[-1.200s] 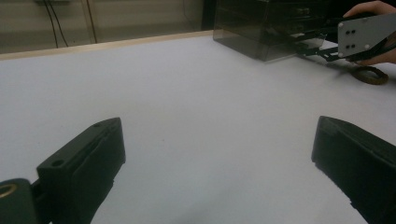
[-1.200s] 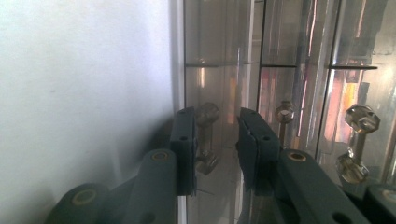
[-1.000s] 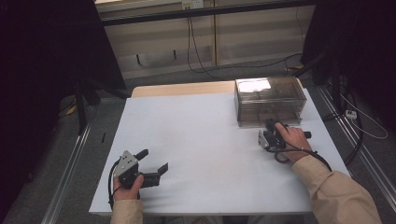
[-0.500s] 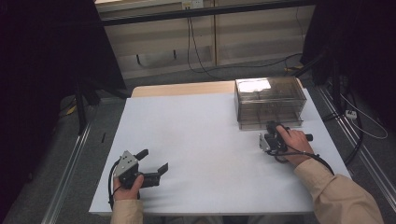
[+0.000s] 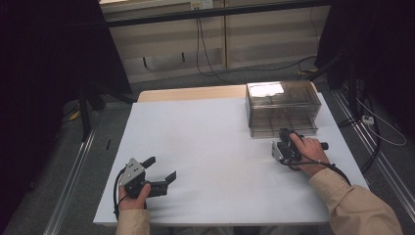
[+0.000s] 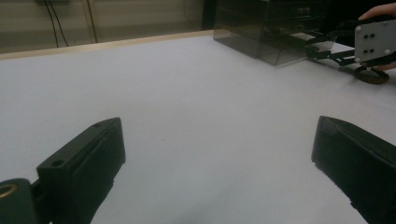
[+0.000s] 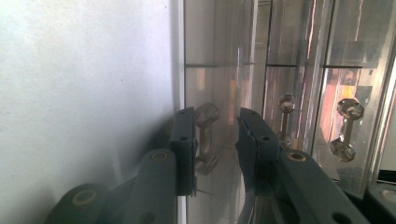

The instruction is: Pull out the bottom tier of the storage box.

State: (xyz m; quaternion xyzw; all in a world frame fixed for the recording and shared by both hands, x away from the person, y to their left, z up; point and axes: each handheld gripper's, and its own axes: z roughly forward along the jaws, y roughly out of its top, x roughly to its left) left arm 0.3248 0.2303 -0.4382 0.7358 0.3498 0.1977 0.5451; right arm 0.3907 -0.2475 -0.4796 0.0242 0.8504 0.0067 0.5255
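The high view is dim, black at nine and three o'clock, while the white counter (image 5: 215, 147) is evenly lit from above. Glare whitens the clear drawer box (image 5: 283, 108) top at one o'clock. The left gripper view is soft and grainy; the right gripper view is blurred, with streaky reflections.

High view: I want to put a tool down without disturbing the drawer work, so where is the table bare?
The white table top is bare between the left gripper and the clear drawer box, and along its far left edge. It is crowded at the far right, where the right gripper reaches a drawer handle.
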